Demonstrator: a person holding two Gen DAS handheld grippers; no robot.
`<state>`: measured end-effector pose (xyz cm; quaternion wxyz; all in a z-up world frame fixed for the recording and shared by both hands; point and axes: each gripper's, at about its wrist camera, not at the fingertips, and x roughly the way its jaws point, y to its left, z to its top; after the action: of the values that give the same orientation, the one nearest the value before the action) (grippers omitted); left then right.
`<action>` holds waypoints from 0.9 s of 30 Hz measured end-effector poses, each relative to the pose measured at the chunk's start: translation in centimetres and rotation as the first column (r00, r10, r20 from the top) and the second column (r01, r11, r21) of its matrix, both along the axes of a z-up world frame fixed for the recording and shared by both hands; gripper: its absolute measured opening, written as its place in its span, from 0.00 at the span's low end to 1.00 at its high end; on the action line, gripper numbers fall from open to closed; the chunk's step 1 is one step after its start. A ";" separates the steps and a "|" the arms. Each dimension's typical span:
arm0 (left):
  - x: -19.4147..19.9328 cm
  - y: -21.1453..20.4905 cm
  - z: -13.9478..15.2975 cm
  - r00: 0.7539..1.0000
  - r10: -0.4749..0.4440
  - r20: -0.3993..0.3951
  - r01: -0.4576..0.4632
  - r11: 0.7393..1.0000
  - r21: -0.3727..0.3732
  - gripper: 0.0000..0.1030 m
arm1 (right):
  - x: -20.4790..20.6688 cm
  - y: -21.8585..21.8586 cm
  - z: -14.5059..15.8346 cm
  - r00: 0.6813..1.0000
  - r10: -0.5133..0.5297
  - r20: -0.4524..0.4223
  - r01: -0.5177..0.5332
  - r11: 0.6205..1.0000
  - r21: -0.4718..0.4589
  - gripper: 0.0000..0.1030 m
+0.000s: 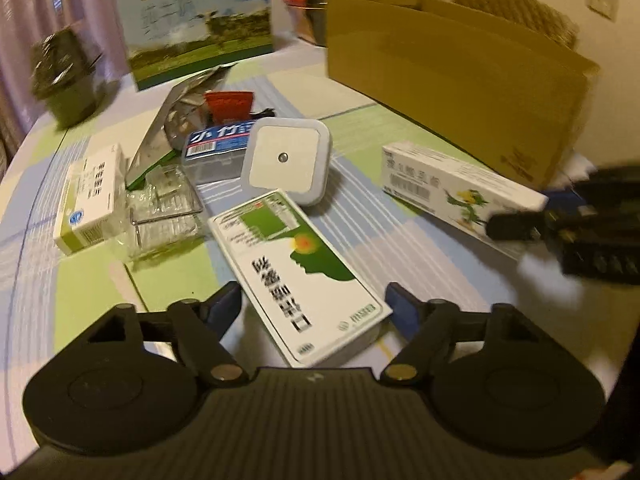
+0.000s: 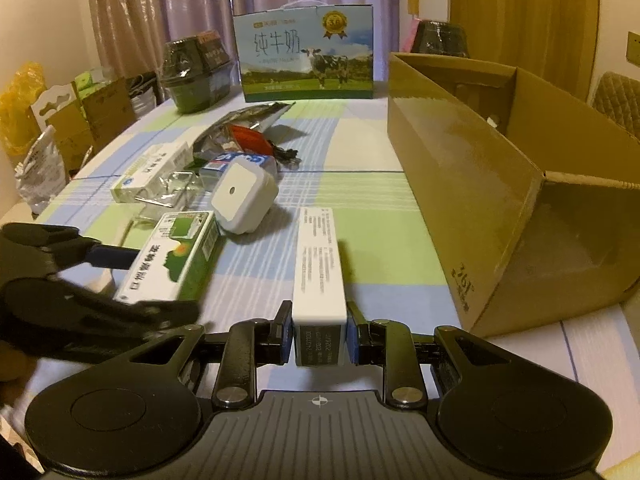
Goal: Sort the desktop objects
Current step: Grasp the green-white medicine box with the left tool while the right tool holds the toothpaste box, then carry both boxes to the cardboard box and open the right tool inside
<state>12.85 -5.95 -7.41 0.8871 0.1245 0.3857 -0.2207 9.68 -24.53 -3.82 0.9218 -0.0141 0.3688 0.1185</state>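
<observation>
Straddling the near end of the green-and-white box (image 1: 298,276), the left tool (image 1: 314,306) stands wide, its blue pads on either side and not touching. That carton looks light and stiff, smooth-faced and a little slippery; its 2 long edges are the sound place to pinch, since the broad face would likely dent. Beyond it lie a white square night-light (image 1: 286,162), a clear plastic blister (image 1: 160,216) that would crumple, and a small pale box (image 1: 90,204) at far left. At right lies the long white tube box (image 1: 460,186), with the right tool's dark shape at its near-right end.

From the right wrist, the right tool (image 2: 319,334) is narrow, closed on the long white tube box's near end; light, rigid card, taken across its short width. Just right stands the open cardboard box (image 2: 472,184), probably where the things go. The table (image 2: 360,196) wears a checked green, blue and white cloth, smooth and flat. Behind stand a milk carton case (image 2: 306,54), curtains, and a chair at far right.
</observation>
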 end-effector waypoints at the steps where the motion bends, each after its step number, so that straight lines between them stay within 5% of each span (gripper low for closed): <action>1: -0.3 0.1 0.0 1.000 -0.011 -0.001 0.011 1.000 0.003 0.65 | 0.1 0.0 -0.1 1.000 -0.002 -0.003 0.002 1.000 -0.001 0.22; 6: 0.0 1.0 0.0 0.995 0.091 -0.050 -0.093 0.994 -0.050 0.65 | 0.5 0.7 -0.3 1.000 0.015 -0.004 -0.015 1.000 -0.008 0.23; 10: 0.9 0.7 -0.2 0.988 0.145 -0.054 -0.148 0.988 -0.050 0.64 | 1.1 1.2 -0.7 1.000 0.024 -0.002 -0.024 0.999 -0.035 0.34; 13: 1.4 0.6 -0.3 0.985 0.164 -0.049 -0.166 0.985 -0.042 0.50 | 2.0 1.3 -1.0 1.000 0.023 0.000 -0.023 0.998 -0.050 0.36; 27: 2.7 0.4 -0.8 0.983 0.174 -0.057 -0.176 0.984 -0.025 0.50 | 4.3 2.2 -1.8 0.998 0.045 -0.043 -0.047 0.998 -0.042 0.36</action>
<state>15.54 -5.52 -8.25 0.8940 0.0705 0.4160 -0.1511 13.94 -22.37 -5.64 0.9104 -0.0398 0.3901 0.1319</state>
